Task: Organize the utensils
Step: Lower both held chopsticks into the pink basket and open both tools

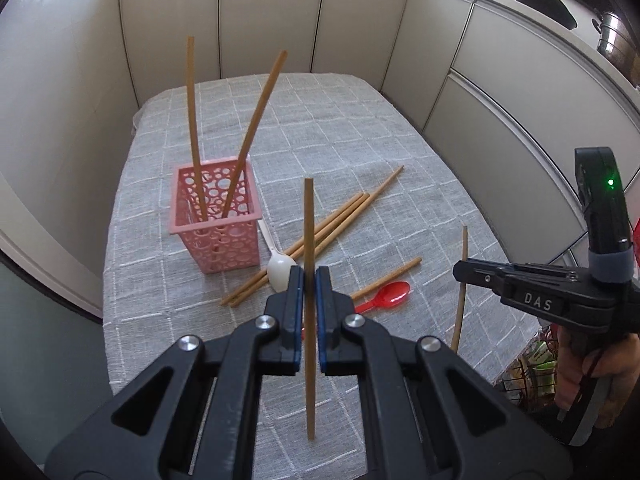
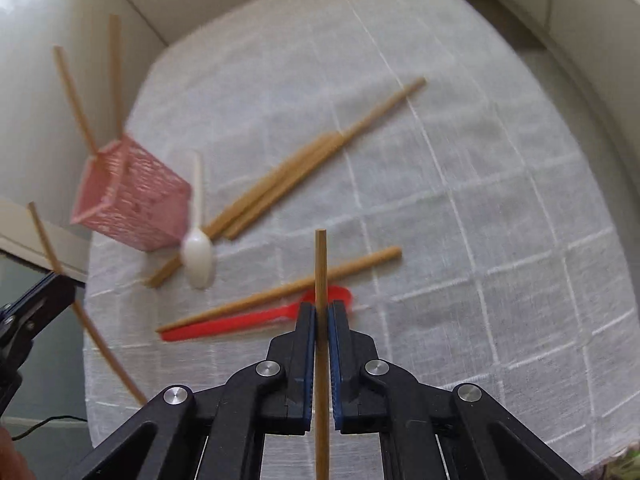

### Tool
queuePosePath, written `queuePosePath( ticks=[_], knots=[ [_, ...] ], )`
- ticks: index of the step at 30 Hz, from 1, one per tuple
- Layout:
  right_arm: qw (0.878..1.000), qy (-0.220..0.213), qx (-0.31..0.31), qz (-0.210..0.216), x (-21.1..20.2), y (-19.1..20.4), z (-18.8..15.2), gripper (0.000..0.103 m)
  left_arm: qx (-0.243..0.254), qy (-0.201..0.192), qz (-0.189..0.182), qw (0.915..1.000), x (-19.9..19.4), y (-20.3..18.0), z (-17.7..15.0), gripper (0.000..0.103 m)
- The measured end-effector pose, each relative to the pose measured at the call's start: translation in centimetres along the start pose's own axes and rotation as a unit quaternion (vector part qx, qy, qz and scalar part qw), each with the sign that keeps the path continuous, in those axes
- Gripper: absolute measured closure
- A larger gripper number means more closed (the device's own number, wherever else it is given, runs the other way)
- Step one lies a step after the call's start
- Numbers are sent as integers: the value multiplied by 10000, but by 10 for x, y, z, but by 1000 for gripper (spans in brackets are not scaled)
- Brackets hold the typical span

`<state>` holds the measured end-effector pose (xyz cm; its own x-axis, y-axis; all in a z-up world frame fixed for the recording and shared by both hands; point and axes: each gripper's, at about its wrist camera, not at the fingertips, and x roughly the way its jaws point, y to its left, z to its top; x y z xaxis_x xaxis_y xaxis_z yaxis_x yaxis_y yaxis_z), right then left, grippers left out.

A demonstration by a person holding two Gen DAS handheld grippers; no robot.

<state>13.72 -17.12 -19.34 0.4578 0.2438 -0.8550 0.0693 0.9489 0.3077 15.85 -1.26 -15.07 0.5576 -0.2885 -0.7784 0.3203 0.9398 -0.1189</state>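
Observation:
My left gripper (image 1: 308, 278) is shut on a wooden chopstick (image 1: 308, 220) and holds it upright above the table. My right gripper (image 2: 321, 309) is shut on another chopstick (image 2: 320, 260), also upright; in the left wrist view this gripper (image 1: 464, 272) is at the right. A pink perforated basket (image 1: 224, 248) stands at the left with two chopsticks (image 1: 194, 120) leaning in it. Several loose chopsticks (image 1: 344, 216) lie on the cloth with a white spoon (image 1: 280, 270) and a red spoon (image 1: 390, 294). The left gripper (image 2: 56, 284) shows at the right wrist view's left edge.
A pale checked cloth (image 1: 360, 132) covers the small table, with beige cabinet panels (image 1: 272, 20) close behind and to the right. Pots (image 1: 616, 40) sit on the counter at top right. A person's hand (image 1: 576, 368) holds the right gripper's handle.

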Motion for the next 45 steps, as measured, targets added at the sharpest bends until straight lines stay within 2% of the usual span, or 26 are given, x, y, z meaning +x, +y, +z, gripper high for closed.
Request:
queuePosePath(
  ticks=[7,11,19,21,26,31,35,45],
  knots=[
    [9958,-728,-338,441,-50,44,8,98,-254,-607,78,9978,-38,15,12,96],
    [9905,-1169,-352,636,-70,60,14,98,-427,-1127,272,9923,-63,23,21,96],
    [9726,-2129,-348,865,-114,85,39,98,-883,-2262,668,9678,-109,44,40,97],
    [9677,-2316,-322,941,-122,91,45,98,-940,-2406,780,9629,-109,46,44,97],
    [9592,-2550,-230,1201,-126,102,59,98,-1079,-2565,781,9573,-96,50,51,97],
    [9530,-2678,-153,1406,-119,112,71,98,-774,-2948,1073,9463,-88,41,56,97],
    [9522,-2677,-180,1460,-106,118,80,98,-519,-3052,1006,9455,-73,37,58,97],
    [9587,-2457,-226,1413,-62,119,91,97,-213,-2397,1281,9621,-27,37,60,97]
  ],
)
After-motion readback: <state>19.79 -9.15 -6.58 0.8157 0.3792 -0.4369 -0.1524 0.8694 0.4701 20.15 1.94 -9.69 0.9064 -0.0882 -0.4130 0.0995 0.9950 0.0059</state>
